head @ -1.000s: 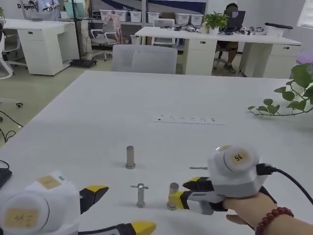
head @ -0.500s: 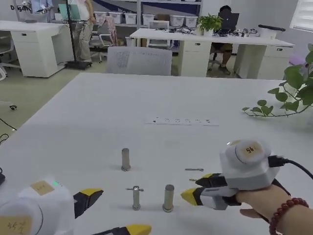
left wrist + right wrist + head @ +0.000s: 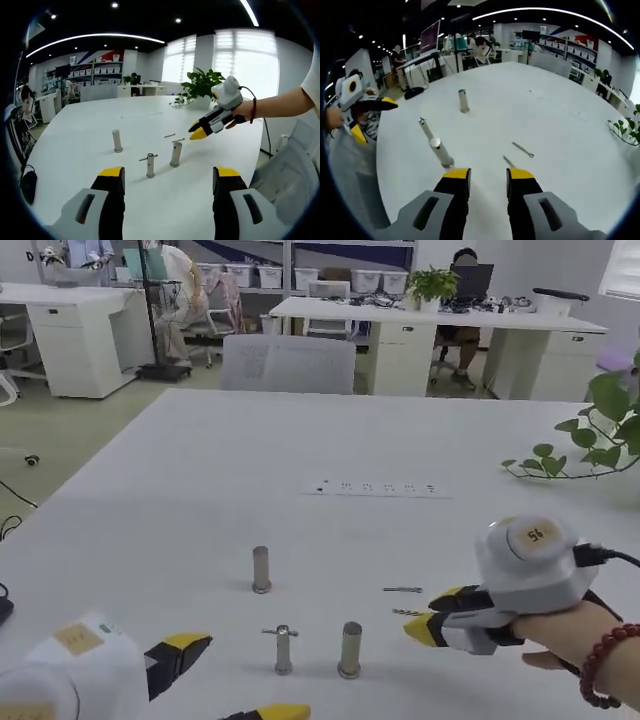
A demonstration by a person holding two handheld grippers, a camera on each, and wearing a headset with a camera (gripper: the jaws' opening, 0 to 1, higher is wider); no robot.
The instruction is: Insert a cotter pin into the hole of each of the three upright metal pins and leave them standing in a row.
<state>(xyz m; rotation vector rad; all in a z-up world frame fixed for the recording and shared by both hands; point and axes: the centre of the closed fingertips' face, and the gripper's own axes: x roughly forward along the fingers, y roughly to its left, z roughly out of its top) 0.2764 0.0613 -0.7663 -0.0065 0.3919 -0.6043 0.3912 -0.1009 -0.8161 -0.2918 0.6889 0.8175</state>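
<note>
White table (image 3: 400,440) in an open office, viewed from above and behind two handheld tools. Three short upright metal pins standing on it, spaced apart, in a loose triangle rather than a row: far pin (image 3: 261,569) alone at the back, crossed pin (image 3: 283,650) nearer and slightly right, plain pin (image 3: 350,649) beside that on the right. Thin cotter pin (image 3: 283,630) pushed sideways through the top of the crossed pin, sticking out on both sides. Two more lying flat on the table to the right of the plain pin: first loose pin (image 3: 402,590) farther back, second loose pin (image 3: 408,612) nearer.

At the right, low over the table, the right gripper (image 3: 425,618): white body, black jaws with yellow tips, held in a hand (image 3: 560,640) wearing a red bead bracelet (image 3: 588,680). Tips pointing left, just beside the second loose pin. Jaws parted by a narrow gap, gripping nothing.

At the bottom left, closest to the viewer, the left gripper (image 3: 240,680), aimed toward the three standing pins and well short of them. Jaws spread wide, nothing between them.

Green leafy plant (image 3: 590,440) trailing over the table's right edge. Flat white strip (image 3: 380,487) with small dark marks farther back. Grey chair (image 3: 288,363) behind the far edge, with desks, shelves and people beyond
</note>
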